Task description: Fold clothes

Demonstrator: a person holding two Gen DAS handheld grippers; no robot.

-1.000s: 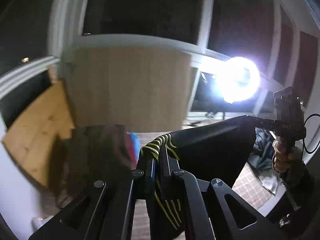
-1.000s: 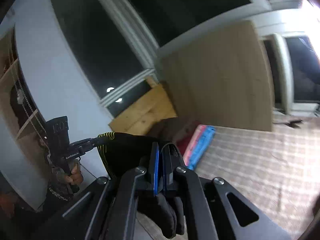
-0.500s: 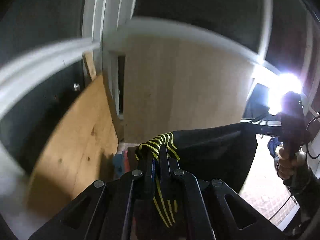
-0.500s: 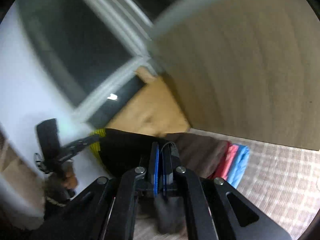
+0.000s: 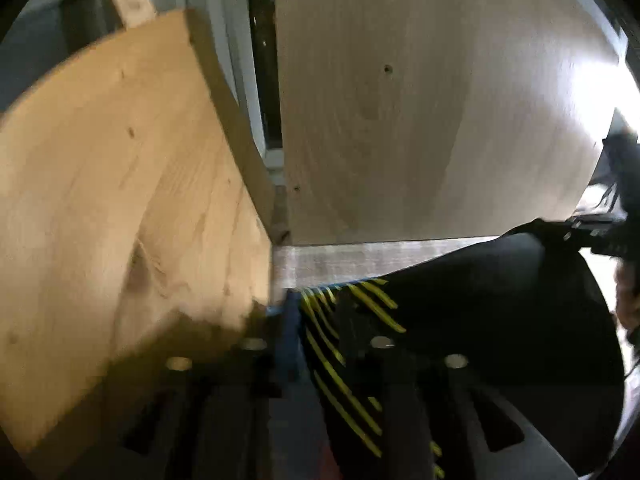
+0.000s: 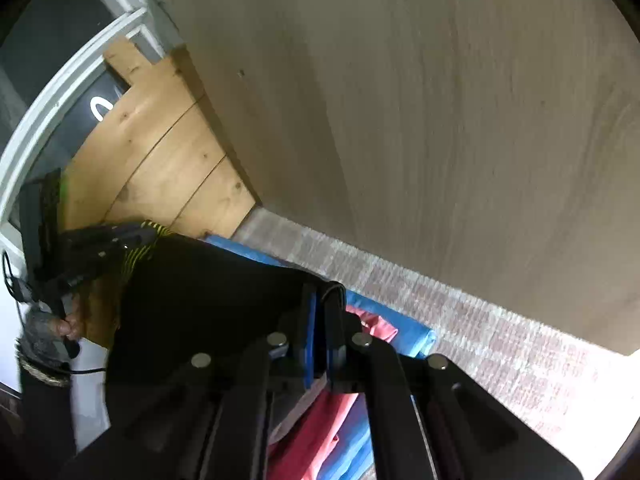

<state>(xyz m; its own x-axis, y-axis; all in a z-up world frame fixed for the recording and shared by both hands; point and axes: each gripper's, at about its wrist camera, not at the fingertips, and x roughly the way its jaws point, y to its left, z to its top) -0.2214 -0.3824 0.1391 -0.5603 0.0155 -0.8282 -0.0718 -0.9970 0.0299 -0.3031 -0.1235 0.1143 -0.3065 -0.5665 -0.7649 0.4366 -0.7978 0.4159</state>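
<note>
A black garment [image 5: 500, 320] with yellow stripes at one corner hangs stretched between my two grippers. My left gripper [image 5: 320, 308] is shut on the yellow-striped corner [image 5: 344, 344]. My right gripper [image 6: 324, 300] is shut on the other corner of the black garment [image 6: 208, 288]. In the right wrist view the left gripper [image 6: 120, 240] shows at the far left, pinching the striped corner. In the left wrist view the right gripper [image 5: 568, 228] shows at the right edge. Both hold the garment above a stack of folded clothes.
A folded stack with a blue piece [image 6: 400, 328] and a pink piece [image 6: 332, 420] lies on a checked cloth surface [image 6: 500, 336]. A pale wooden panel [image 5: 420, 100] and an orange pine board [image 5: 112, 220] stand close behind it.
Both grippers have swung forward and down with the garment toward the corner where the wooden boards meet. The bright lamp and windows have left view; the folded stack is now right below.
</note>
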